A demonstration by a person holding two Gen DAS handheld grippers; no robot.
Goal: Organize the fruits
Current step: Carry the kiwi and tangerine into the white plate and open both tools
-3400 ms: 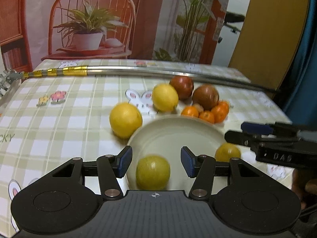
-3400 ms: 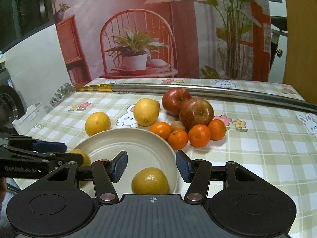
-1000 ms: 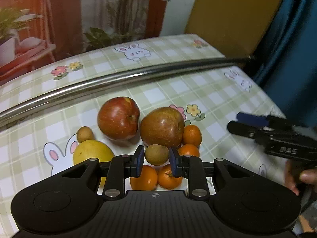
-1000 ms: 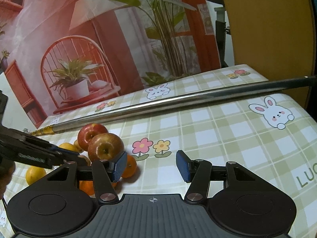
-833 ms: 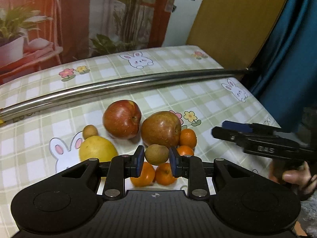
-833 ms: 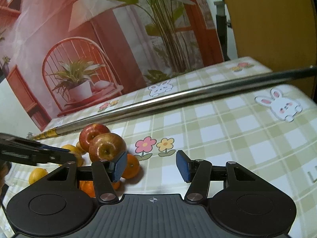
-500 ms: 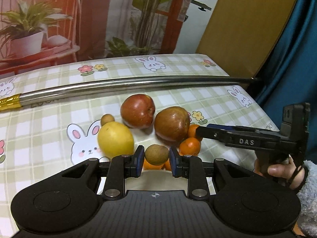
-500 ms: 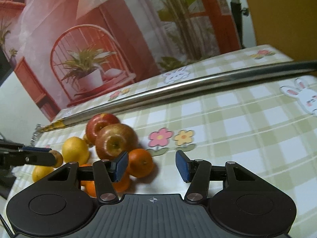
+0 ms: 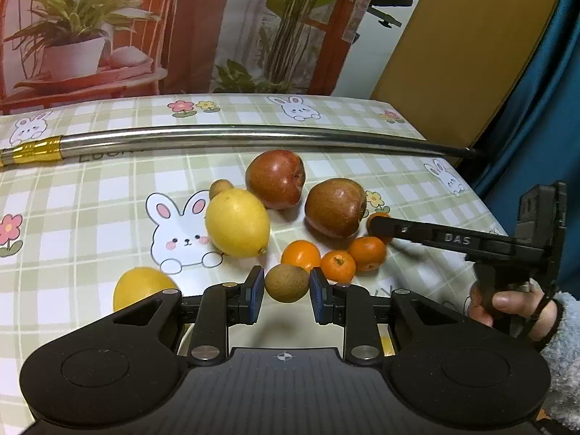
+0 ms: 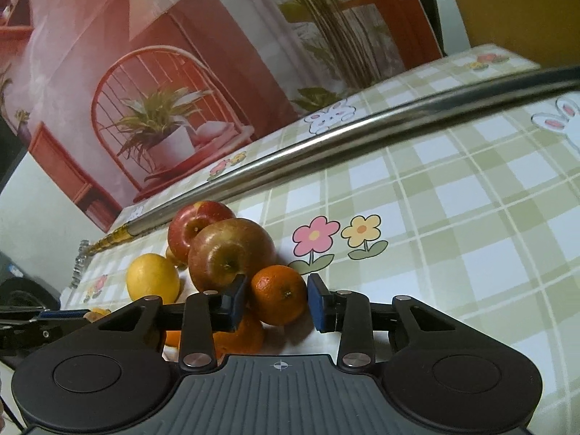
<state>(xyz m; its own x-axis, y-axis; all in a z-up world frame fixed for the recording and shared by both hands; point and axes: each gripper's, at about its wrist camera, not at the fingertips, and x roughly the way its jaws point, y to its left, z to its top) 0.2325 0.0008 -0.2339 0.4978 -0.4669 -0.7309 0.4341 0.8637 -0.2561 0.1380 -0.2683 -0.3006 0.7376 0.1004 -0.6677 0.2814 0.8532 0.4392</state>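
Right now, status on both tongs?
Left tongs shut on kiwi. Right tongs open around tangerine, not gripping. Apple crowds it.

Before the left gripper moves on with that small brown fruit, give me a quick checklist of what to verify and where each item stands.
1. Small brown fruit sits between the left gripper pads: ok.
2. Pads firmly pressing it: cannot tell; small gaps seem to show.
3. Plate lies under the left gripper: ok, a pale surface shows just below.
4. Right gripper clear of the left: ok, off to the side.
5. Right gripper straddles a mandarin, jaws open: ok.
6. Red-green apple touches that mandarin, may roll: not ok.
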